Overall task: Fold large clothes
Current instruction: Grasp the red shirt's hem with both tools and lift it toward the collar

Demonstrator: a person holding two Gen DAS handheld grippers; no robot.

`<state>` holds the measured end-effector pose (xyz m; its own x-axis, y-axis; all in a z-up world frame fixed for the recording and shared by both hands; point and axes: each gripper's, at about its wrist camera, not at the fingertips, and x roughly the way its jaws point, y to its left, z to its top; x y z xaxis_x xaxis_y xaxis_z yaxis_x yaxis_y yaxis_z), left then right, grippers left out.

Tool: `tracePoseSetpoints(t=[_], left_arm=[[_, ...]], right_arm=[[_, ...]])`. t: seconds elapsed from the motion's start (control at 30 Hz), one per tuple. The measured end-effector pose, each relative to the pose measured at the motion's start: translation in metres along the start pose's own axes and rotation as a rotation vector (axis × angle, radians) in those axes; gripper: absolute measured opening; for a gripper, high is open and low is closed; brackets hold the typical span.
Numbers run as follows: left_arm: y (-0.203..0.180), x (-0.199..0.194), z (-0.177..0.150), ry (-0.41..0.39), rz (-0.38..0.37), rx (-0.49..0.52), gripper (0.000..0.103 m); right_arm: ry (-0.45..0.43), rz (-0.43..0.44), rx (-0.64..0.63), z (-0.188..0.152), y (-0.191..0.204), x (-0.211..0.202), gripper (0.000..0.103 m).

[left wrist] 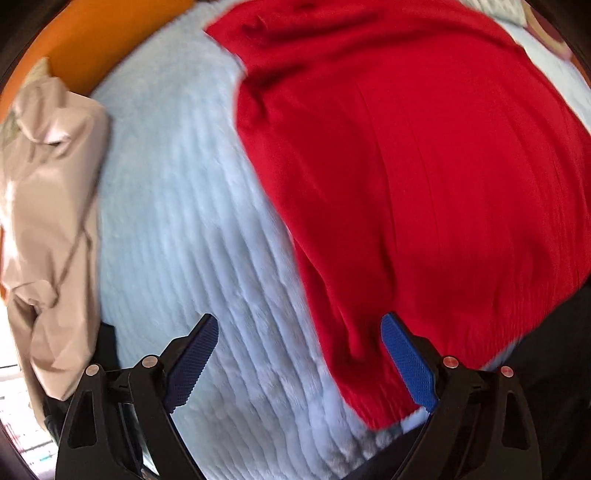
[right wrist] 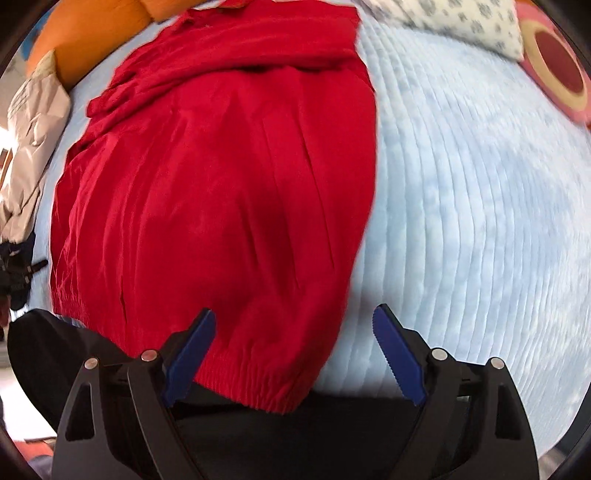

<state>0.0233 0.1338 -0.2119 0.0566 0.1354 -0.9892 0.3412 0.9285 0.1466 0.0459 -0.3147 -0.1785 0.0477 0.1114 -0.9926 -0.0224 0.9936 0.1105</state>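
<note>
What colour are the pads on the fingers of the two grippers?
Blue pads with a fine dotted texture, on black fingers; the left wrist view shows them best.

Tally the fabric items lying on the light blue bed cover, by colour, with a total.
Red: 1, the red garment
Beige: 1, the beige garment
White patterned: 1, the patterned pillow
Orange: 1, the orange cushion
Total: 4

My left claw (left wrist: 299, 360): black frame, blue dotted pads.
My right claw (right wrist: 295, 354): black frame, blue pads.
Garment (right wrist: 221, 177): solid red.
Blanket (right wrist: 480, 206): pale blue, ribbed in fine lines.
Jacket (left wrist: 48, 206): shiny beige.
Cushion (right wrist: 88, 33): orange.
Pillow (right wrist: 461, 22): white with small grey motifs.
Round pillow (right wrist: 554, 59): pink, cream ring, dark red centre.
</note>
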Motion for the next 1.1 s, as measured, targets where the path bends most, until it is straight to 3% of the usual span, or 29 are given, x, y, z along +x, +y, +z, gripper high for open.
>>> tracePoseSetpoints(t=[0.1, 0.2, 0.47, 0.67, 1.1], left_arm=[[0.003, 0.011, -0.006, 0.042, -0.091, -0.001, 0.085], [0.003, 0.020, -0.008, 0.062, -0.131, 0.007, 0.084], [-0.007, 0.040, -0.017, 0.090, -0.082, 0.077, 0.084], [-0.005, 0.040, -0.026, 0.083, -0.113, 0.014, 0.086], [-0.010, 0.043, -0.022, 0.105, -0.120, 0.034, 0.086]], right_arm=[[0.034, 0.010, 0.035, -0.009, -0.007, 0.004, 0.085], [0.046, 0.003, 0.038, -0.016, -0.011, 0.007, 0.085], [0.122, 0.003, 0.017, -0.024, 0.002, 0.036, 0.085], [0.128, 0.004, 0.017, -0.021, 0.011, 0.045, 0.085], [0.148, 0.026, 0.019, -0.011, 0.027, 0.064, 0.085]])
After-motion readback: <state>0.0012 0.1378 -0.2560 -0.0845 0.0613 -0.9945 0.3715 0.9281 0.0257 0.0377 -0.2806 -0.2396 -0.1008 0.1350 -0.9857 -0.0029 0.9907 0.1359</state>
